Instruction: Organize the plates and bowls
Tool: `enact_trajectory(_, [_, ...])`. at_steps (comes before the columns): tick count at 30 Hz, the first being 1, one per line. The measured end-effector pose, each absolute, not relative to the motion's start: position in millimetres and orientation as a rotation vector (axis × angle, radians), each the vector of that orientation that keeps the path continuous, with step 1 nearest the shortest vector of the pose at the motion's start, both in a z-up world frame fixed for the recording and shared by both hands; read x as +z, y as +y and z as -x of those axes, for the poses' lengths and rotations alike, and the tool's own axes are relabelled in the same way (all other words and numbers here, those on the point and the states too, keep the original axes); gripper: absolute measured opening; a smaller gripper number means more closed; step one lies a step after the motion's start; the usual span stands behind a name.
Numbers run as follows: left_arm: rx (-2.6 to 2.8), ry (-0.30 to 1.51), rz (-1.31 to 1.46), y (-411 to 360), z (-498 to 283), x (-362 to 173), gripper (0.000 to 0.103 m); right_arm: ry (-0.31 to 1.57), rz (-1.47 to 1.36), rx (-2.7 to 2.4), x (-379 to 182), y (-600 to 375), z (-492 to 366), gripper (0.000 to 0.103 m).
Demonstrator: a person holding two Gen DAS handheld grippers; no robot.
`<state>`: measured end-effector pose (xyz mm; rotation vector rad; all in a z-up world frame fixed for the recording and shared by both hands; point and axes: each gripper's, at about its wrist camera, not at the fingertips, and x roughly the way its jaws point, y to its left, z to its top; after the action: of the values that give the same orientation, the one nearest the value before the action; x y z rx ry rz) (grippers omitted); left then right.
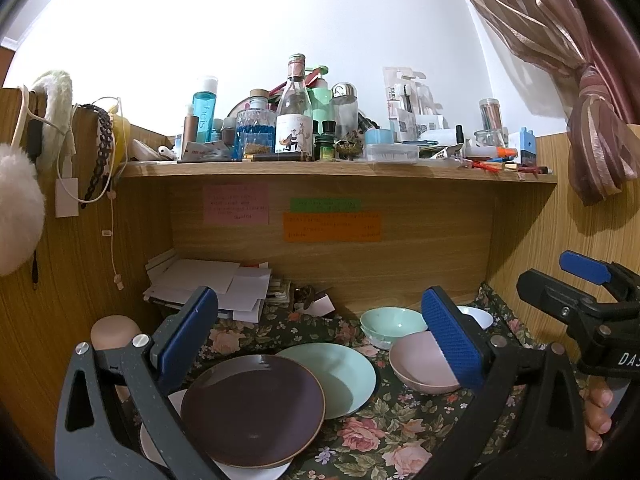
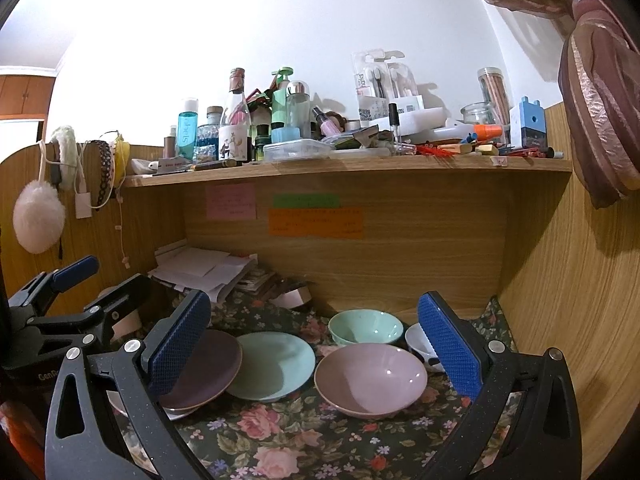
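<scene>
I am hovering the left gripper [image 1: 316, 344] and right gripper [image 2: 314, 350], both released; the purple plate [image 1: 252, 408], overlapping the green plate [image 1: 344, 376], risks sliding.

Left gripper [image 1: 320, 344]: jaws spread wide, blue pads facing inward, nothing between them, lower centre of frame. Right gripper [image 2: 316, 344]: likewise spread wide, empty. Bare fingers [image 1: 598, 420] at lower right edge, behind the black frame.

Brown plate [image 1: 252, 410] overlapping mint plate [image 1: 340, 376], bowls [image 2: 370, 378] alongside
</scene>
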<state>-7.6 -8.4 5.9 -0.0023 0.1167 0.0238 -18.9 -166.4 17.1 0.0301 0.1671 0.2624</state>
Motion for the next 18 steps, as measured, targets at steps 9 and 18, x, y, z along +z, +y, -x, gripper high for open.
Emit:
enact_trajectory(9, [0.028,0.116,0.003,-7.0,7.2,6.0,0.103,0.164,-0.033,0.264,16.8,-166.9,18.9,0.103])
enact_trajectory(18, [0.027,0.122,0.008,-4.3,5.8,5.2,0.103,0.169,-0.034,0.273,16.6,-165.0,17.5,0.103])
